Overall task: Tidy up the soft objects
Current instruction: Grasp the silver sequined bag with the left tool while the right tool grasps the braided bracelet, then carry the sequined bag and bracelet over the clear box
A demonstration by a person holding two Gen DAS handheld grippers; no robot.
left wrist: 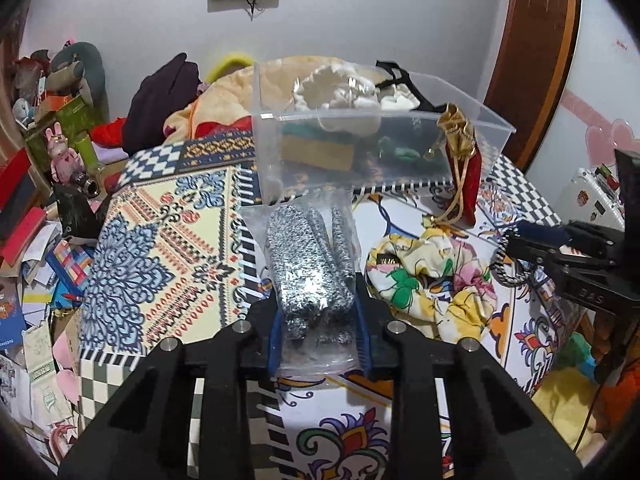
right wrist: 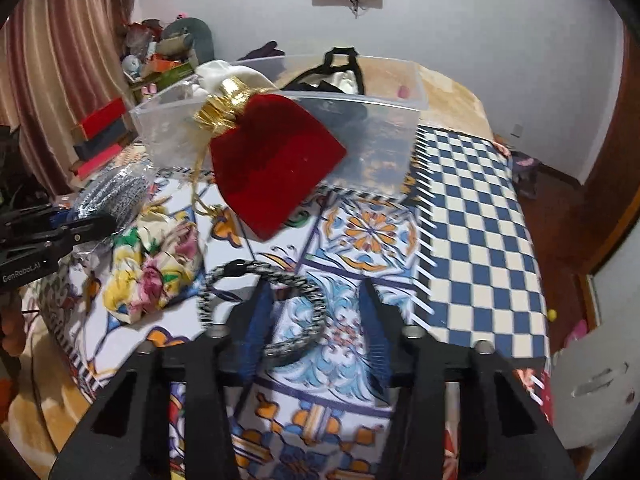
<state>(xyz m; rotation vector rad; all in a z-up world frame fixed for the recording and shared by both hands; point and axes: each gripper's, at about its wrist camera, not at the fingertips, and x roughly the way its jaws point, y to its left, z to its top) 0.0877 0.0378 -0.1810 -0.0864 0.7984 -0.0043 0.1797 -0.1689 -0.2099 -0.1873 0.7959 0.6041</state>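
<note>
My left gripper (left wrist: 318, 304) is shut on a clear plastic bag of silver-grey knitted cloth (left wrist: 310, 264), held just in front of the clear plastic bin (left wrist: 472, 132). The bin holds white fabric (left wrist: 340, 92), a sponge (left wrist: 318, 152) and a green item. A red velvet pouch with a gold top (right wrist: 276, 160) leans against the bin's front wall. A flowered cloth (left wrist: 432, 280) lies on the patterned table. My right gripper (right wrist: 316, 312) is open, with a black-and-white braided ring (right wrist: 256, 276) hanging on its left finger. The right gripper (left wrist: 520, 248) also shows at the right edge of the left wrist view.
The table has a patterned cover (right wrist: 472, 232) with blue-white checks on the right. Boxes, books and toys (left wrist: 44, 184) pile up at the left. A beige blanket and dark clothes (left wrist: 168, 104) lie behind the bin. A wooden door (left wrist: 532, 52) stands at the back right.
</note>
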